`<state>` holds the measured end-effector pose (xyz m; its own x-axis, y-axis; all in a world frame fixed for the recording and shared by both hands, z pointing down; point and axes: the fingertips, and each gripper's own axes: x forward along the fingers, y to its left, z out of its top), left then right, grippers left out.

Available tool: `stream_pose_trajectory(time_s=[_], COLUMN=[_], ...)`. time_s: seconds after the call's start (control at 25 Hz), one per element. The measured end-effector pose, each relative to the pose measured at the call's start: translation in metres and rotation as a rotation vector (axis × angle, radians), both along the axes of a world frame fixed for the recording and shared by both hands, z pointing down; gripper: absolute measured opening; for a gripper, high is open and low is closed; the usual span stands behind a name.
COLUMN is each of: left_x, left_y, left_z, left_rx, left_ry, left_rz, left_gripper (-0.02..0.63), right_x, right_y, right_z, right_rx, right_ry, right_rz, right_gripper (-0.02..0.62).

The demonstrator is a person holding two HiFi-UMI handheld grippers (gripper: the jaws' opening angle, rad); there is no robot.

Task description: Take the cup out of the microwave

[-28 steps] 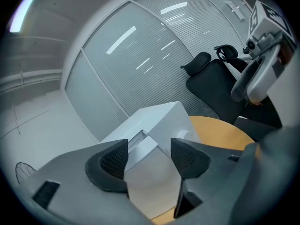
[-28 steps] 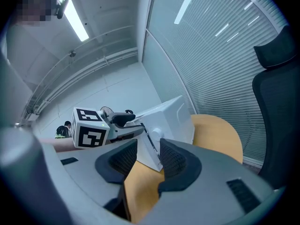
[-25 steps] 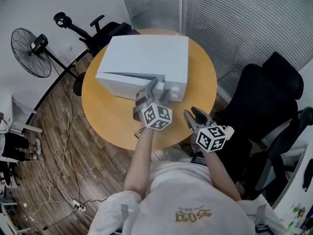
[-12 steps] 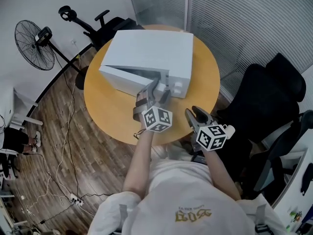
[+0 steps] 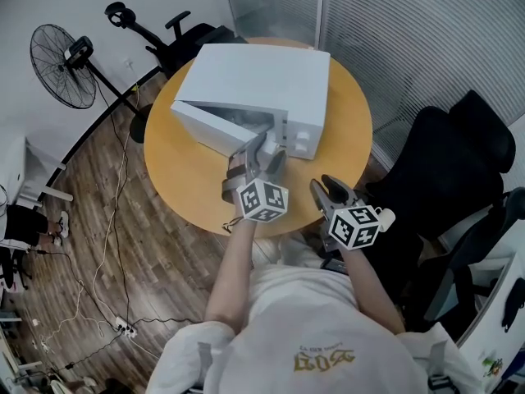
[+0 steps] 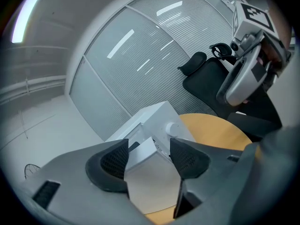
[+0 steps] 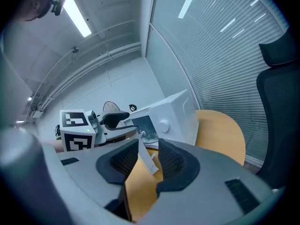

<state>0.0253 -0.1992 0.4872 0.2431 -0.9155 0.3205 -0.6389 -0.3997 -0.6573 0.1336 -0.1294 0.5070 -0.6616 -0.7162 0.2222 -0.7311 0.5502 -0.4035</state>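
In the left tool (image 6: 149, 146), the microwave door (image 6: 151, 184) sits clamped.

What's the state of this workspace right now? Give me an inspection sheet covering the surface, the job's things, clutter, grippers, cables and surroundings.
surface: round wooden table, carrying only the microwave.
job's things: white microwave on the table, its door partly open; cup not made out in any view.
clutter: nothing seen.
grippers: left hand-held gripper grips the door's free edge, one pad each side; right hand-held gripper hangs over the table's near edge; its jaws have just been closing a little but stand apart, with nothing between them.
cables: loose cables and a power strip on the wood floor left of the table.
surroundings: standing fan, black office chairs, glass wall with blinds.
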Motion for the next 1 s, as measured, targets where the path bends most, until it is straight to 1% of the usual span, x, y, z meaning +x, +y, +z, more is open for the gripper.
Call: stream_pose_trajectory(time_s=[0.32,0.72,1.0], left_x=[-0.007,-0.022,-0.029], left_y=[0.015,0.033,0.045], left_z=[0.000,-0.006,-0.008], left_rx=[0.007,0.006,0.017], left_ry=[0.004,0.076,0.096], left_rz=[-0.024,-0.085,-0.120], left_gripper=[0.266,0.227,0.227], right_x=[-0.014,-0.024,-0.036], right_y=[0.005,0.014,0.018], right_z=[-0.005,-0.004,-0.007], right_rx=[0.011,0.009,0.012], right_ry=[-0.010,0.001,-0.016], right_rz=[-0.048,-0.083,-0.120], right_gripper=[0.129,0.130,0.130])
